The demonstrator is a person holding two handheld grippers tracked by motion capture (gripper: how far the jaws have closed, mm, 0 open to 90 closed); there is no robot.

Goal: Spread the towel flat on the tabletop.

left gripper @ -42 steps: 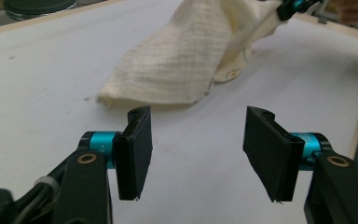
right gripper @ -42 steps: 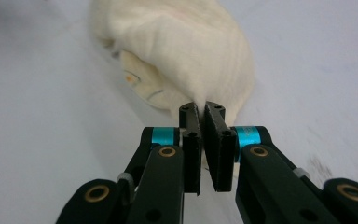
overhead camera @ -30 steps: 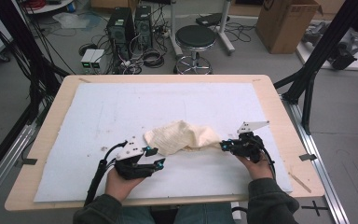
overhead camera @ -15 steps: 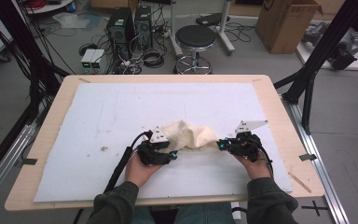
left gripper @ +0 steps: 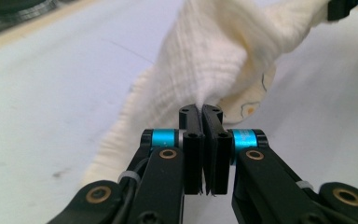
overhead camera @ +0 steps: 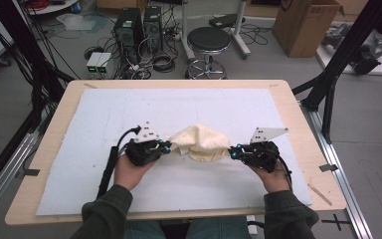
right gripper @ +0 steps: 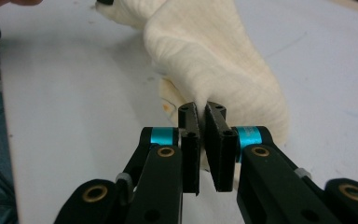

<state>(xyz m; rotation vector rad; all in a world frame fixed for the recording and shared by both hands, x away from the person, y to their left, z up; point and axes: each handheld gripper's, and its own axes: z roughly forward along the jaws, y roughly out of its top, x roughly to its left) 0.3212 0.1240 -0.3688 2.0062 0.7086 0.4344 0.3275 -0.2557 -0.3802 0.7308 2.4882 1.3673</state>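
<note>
A crumpled cream cloth (overhead camera: 201,142) lies on the white mat near the table's front middle. My left gripper (overhead camera: 167,147) is shut on the cloth's left end; in the left gripper view its jaws pinch the cloth (left gripper: 214,60) at the left gripper's tips (left gripper: 201,112). My right gripper (overhead camera: 233,153) is shut on the cloth's right end, and in the right gripper view the cloth (right gripper: 205,56) rises from between the right gripper's tips (right gripper: 202,111). The cloth bulges up between the two grippers.
The white mat (overhead camera: 129,107) covers most of the wooden table (overhead camera: 288,94). Beyond the table stand a black stool (overhead camera: 208,41), computer towers (overhead camera: 139,25) and a cardboard box (overhead camera: 306,25). A person's forearms enter from the bottom edge.
The left gripper moved right and forward to the cloth's left end and shut on it. The right gripper stayed on the right end. The cloth is now bunched up between them.
</note>
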